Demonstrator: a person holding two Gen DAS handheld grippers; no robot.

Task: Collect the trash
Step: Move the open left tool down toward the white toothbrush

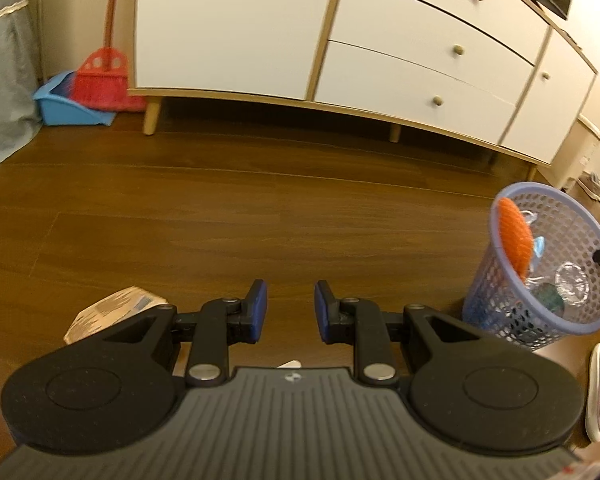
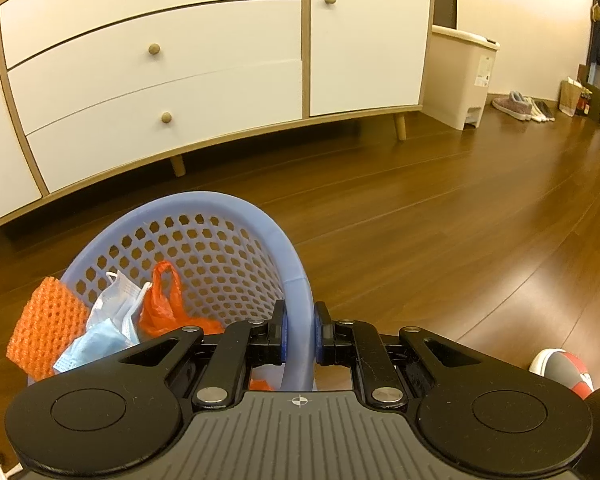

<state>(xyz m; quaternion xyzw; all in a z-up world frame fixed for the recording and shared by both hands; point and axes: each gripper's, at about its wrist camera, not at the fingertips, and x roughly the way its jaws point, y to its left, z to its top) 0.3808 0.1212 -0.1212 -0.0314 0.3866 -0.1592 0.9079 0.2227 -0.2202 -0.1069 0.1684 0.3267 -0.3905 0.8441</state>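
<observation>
lavender perforated basket, orange netted foam, white cabinet

Warm, dim indoor light; strong fisheye bend in both views.

Yellow-orange cast throughout. Soft sheen on the wooden floor, brightest at right of the right wrist view. Dark shadow under the white cabinet. Left wrist view slightly motion-blurred: broom and cabinet knobs smeared; right wrist view sharper. Straight cabinet edges bow toward the frame borders. Corners vignette to black. No harsh glare.
</observation>
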